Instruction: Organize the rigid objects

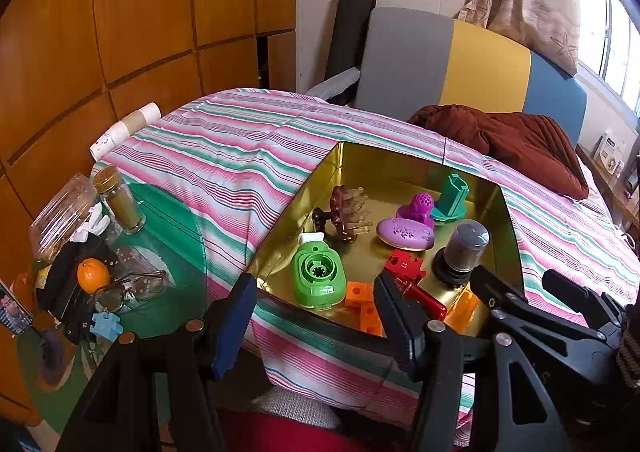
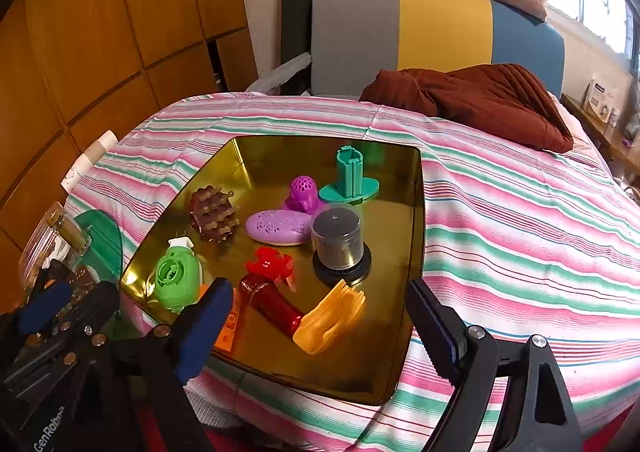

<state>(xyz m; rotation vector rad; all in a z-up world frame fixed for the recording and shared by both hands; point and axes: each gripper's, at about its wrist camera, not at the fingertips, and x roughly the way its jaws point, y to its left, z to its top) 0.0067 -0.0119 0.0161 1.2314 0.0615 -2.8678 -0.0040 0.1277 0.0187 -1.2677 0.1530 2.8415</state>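
Above a gold tray set on a striped bedspread, both tongs are held wide apart and empty. The right gripper is spread over the tray's near edge, nothing touched by its pads, though an orange piece and a red cylinder are seen between its fingers. The left gripper is parted at the tray's near left corner, beside a green gadget. Toward the tray's far edge are gathered a purple oval, a teal stand and a brown spiked clip; a domed black jar is stood nearer the middle.
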